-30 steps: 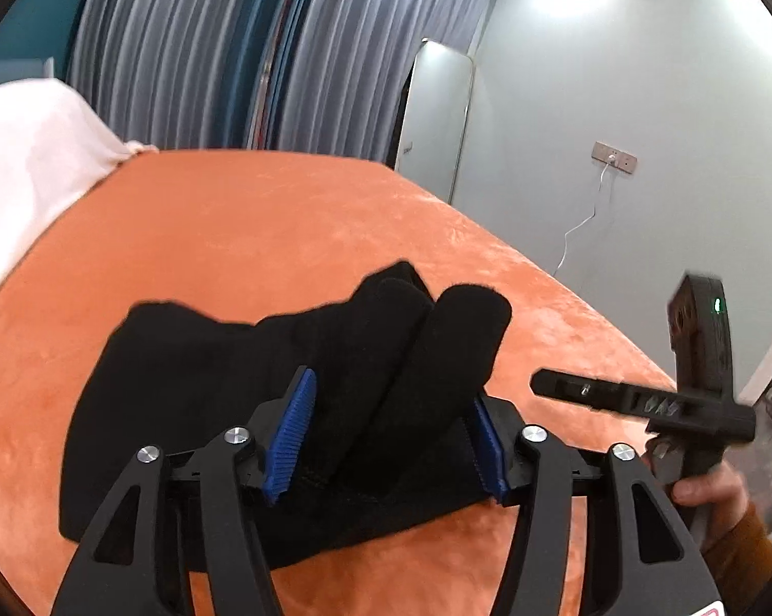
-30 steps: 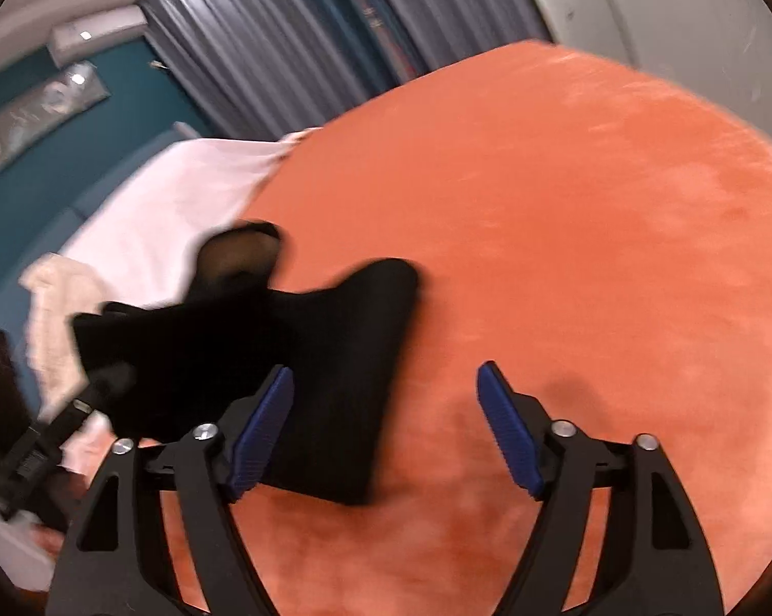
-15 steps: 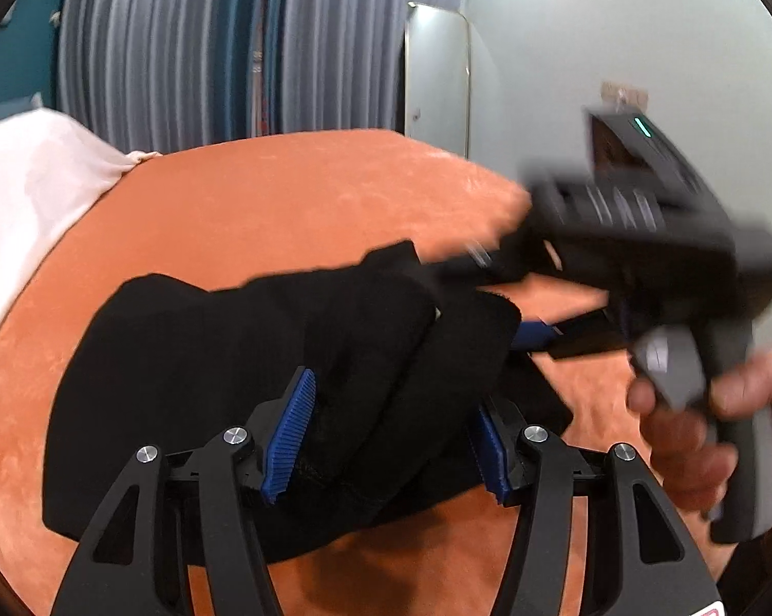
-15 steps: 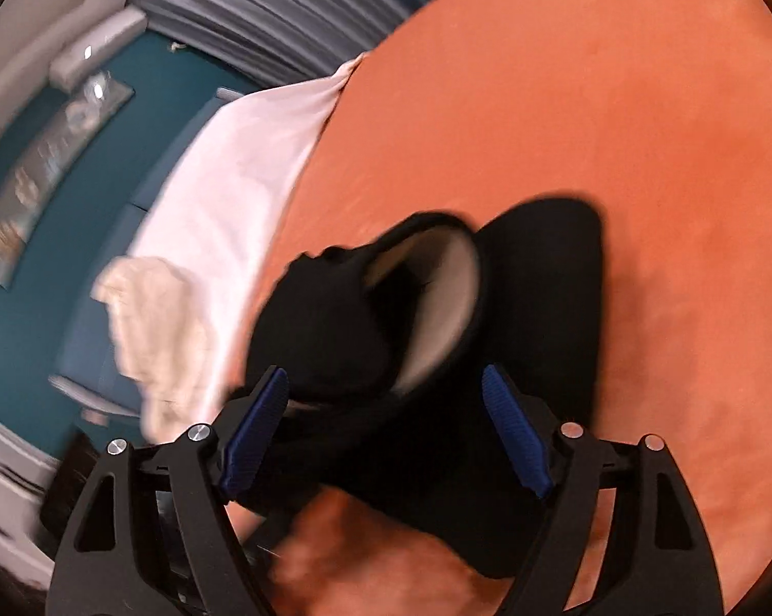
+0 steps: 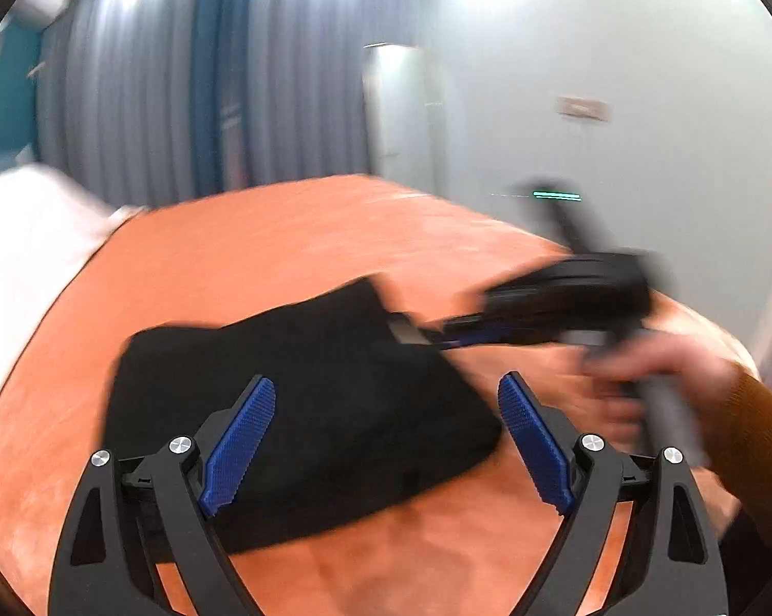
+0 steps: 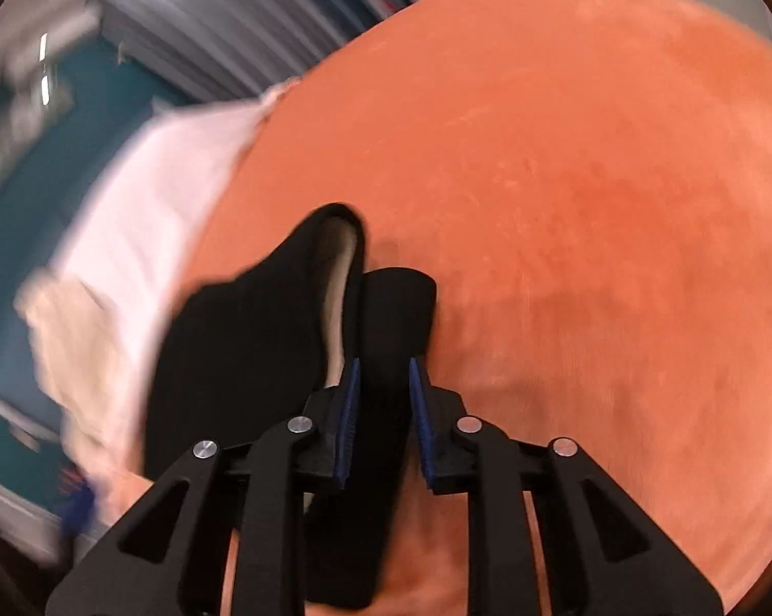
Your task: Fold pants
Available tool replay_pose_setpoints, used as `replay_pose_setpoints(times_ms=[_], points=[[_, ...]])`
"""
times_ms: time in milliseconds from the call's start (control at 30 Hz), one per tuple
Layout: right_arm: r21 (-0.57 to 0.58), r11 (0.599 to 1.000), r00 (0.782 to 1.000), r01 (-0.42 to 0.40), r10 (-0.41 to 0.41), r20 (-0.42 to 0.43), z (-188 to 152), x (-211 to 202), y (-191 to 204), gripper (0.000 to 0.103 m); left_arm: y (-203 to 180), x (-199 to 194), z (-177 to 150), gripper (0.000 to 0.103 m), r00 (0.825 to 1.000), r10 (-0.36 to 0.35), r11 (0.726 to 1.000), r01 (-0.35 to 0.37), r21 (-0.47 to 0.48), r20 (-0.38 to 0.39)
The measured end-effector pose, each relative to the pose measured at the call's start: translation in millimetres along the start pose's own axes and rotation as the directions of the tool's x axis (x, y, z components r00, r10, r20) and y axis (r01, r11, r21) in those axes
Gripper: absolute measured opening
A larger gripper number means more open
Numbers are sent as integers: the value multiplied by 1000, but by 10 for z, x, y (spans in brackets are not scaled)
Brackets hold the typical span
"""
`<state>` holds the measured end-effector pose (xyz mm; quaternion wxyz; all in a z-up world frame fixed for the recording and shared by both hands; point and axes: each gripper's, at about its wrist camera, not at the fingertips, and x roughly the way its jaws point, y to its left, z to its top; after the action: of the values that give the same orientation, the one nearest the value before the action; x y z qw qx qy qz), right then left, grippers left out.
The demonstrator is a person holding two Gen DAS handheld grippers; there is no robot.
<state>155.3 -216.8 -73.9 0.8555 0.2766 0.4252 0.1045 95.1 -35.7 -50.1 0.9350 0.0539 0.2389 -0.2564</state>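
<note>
The black pants [image 5: 308, 390] lie in a folded bundle on the orange bed cover [image 5: 262, 236]. My left gripper [image 5: 386, 441] is open above the near edge of the bundle, its blue pads apart and holding nothing. My right gripper [image 6: 380, 426] is shut on a fold of the pants [image 6: 262, 339], which rises between its pads and shows a pale lining. In the left wrist view the right gripper [image 5: 437, 339] comes in blurred from the right and touches the bundle's right edge.
White bedding [image 6: 144, 215] and a cream cloth [image 6: 72, 339] lie left of the orange cover. Grey curtains [image 5: 180, 92], a pale wall [image 5: 617, 51] and a door [image 5: 401, 113] stand behind the bed. A hand in an orange sleeve [image 5: 745, 436] holds the right gripper.
My left gripper has opened and let go of the pants. My right gripper has closed on a fold of them. The bundle now lies flatter.
</note>
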Motion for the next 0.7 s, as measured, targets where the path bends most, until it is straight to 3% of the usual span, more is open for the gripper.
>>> replay_pose_setpoints(times_ms=[33, 67, 100, 167, 267, 300, 333, 367, 433, 533, 600, 700], points=[[-39, 999, 1000, 8, -8, 14, 9, -85, 70, 44, 193, 29, 51, 87, 999, 41, 998, -41, -47, -10], [-79, 996, 1000, 27, -26, 17, -13, -138, 154, 52, 423, 64, 109, 87, 993, 110, 989, -113, -99, -34], [-120, 992, 999, 34, -32, 20, -55, -170, 262, 56, 650, 87, 149, 86, 981, 182, 971, -189, -148, -61], [-200, 980, 1000, 2, 1, 11, -152, -176, 473, 56, 1029, 129, 187, 86, 960, 251, 934, -274, -228, -122], [-291, 956, 998, 36, -49, -37, -271, 59, 650, 56, 1504, 305, 60, 86, 956, 180, 891, -257, -373, -230], [-300, 953, 996, 43, -63, -60, -325, 181, 720, 54, 1589, 387, -12, 86, 954, 150, 876, -250, -412, -260], [-336, 940, 995, 59, -84, -60, -359, 225, 759, 33, 1637, 487, -95, 86, 949, 125, 866, -247, -435, -291], [-370, 926, 992, 70, -105, -74, -394, 267, 796, 22, 1616, 544, -168, 86, 941, 114, 865, -252, -435, -319], [-412, 906, 991, 98, -125, -40, -444, 143, 876, 11, 1583, 710, -297, 87, 917, 135, 875, -288, -388, -376], [-440, 894, 995, 84, -99, -10, -428, -158, 884, 8, 1392, 789, -316, 89, 911, 161, 901, -292, -320, -380], [-428, 894, 982, 133, -178, -66, -476, 49, 653, 8, 1322, 801, -348, 94, 908, 194, 909, -309, -281, -371], [-369, 927, 990, 66, -107, -91, -429, 31, 580, 11, 1286, 841, -377, 94, 897, 215, 909, -328, -257, -386]])
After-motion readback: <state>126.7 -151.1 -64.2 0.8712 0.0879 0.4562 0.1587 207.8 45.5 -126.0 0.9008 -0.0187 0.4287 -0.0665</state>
